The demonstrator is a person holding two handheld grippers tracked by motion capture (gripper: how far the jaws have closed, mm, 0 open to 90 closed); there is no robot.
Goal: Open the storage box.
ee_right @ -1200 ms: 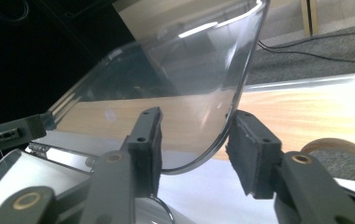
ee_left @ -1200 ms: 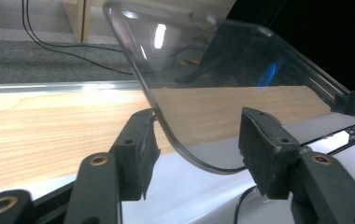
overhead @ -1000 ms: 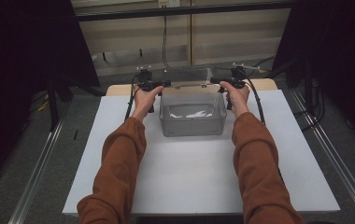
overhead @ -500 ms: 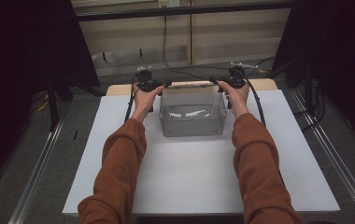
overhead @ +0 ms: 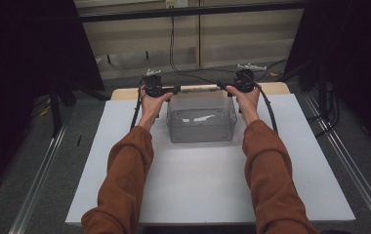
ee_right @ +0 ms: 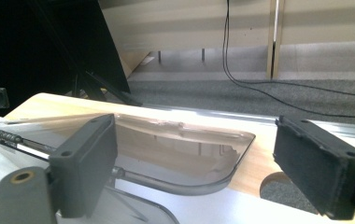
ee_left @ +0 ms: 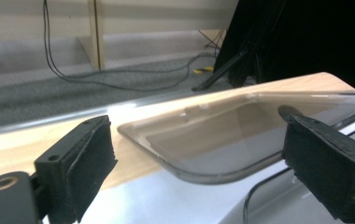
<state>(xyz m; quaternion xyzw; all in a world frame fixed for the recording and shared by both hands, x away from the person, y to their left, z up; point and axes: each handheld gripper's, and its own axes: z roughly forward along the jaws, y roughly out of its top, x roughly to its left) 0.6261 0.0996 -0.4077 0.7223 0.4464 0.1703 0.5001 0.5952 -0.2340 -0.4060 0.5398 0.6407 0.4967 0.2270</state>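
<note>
Lid (overhead: 200,89) lies flat on far surface (overhead: 193,195) behind the bin (overhead: 201,119); my left hand-held gripper (ee_left: 199,168) and right hand-held gripper (ee_right: 213,170) have just been opening, jaws apart, releasing its corners.

Both forearms, in rust-brown sleeves, were stretched forward from the near edge in the high view and kept roughly parallel, well apart. The left hand (overhead: 150,101) was wrapped around the left gripper (overhead: 173,89), whose jaws were pointed inward toward the other hand. The right hand (overhead: 244,97) was closed around the right gripper (overhead: 221,86), likewise turned inward. The two grippers were held level with each other at the far ends of the arms. In each gripper view the black padded jaws were seen standing wide apart, having just been opened, with nothing pressed between the pads.
</note>
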